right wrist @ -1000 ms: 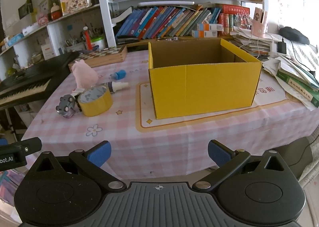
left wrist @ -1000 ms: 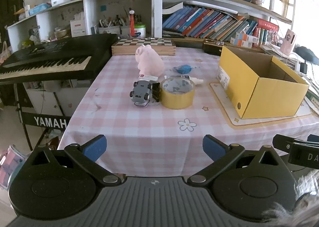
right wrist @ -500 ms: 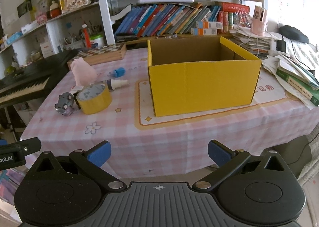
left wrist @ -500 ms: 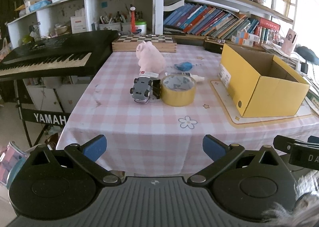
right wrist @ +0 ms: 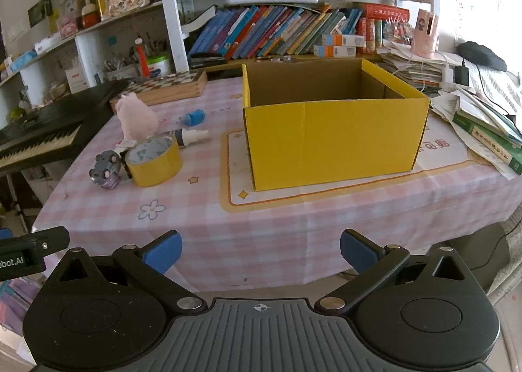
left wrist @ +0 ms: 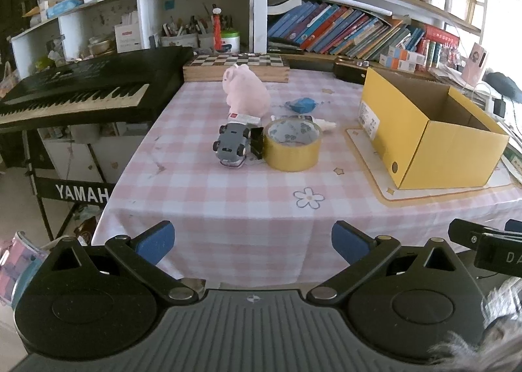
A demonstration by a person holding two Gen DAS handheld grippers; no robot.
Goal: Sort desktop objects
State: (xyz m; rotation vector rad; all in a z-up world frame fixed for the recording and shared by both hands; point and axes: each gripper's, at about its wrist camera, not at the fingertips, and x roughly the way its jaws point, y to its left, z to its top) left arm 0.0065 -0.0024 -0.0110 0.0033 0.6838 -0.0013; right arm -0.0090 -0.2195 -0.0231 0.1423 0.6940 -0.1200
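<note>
While held level off the near edge of the table (left wrist: 228,209), hovers short of the checked cloth: left gripper (left wrist: 253,240), jaws spread wide, blue pads (left wrist: 156,240) empty, aimed at the cluster ahead. Farther left, beside the table, stands a keyboard (left wrist: 75,91). On the cloth, well beyond the fingertips: toy car (left wrist: 231,145), nose toward the camera, touching a black clip (left wrist: 257,143); just right of that, tape roll (left wrist: 292,145) lying flat, pressed against the clip. Behind them sits a pink plush (left wrist: 246,91), with a chessboard (left wrist: 236,67) at the far edge. Right of the plush lies a blue object (left wrist: 301,104), and a white bottle (left wrist: 323,125) pokes out behind the tape. Farther right, on a mat (left wrist: 385,189), stands the yellow box (left wrist: 440,156), open-topped, nothing visible inside.

Likewise level and off the table's front edge: right gripper (right wrist: 261,249), jaws wide apart, holding nothing, pointed at the box (right wrist: 332,140). Same cluster seen off to its left: car (right wrist: 106,168), tape (right wrist: 153,160), plush (right wrist: 135,117). Right of the box, stacked books (right wrist: 483,130).
</note>
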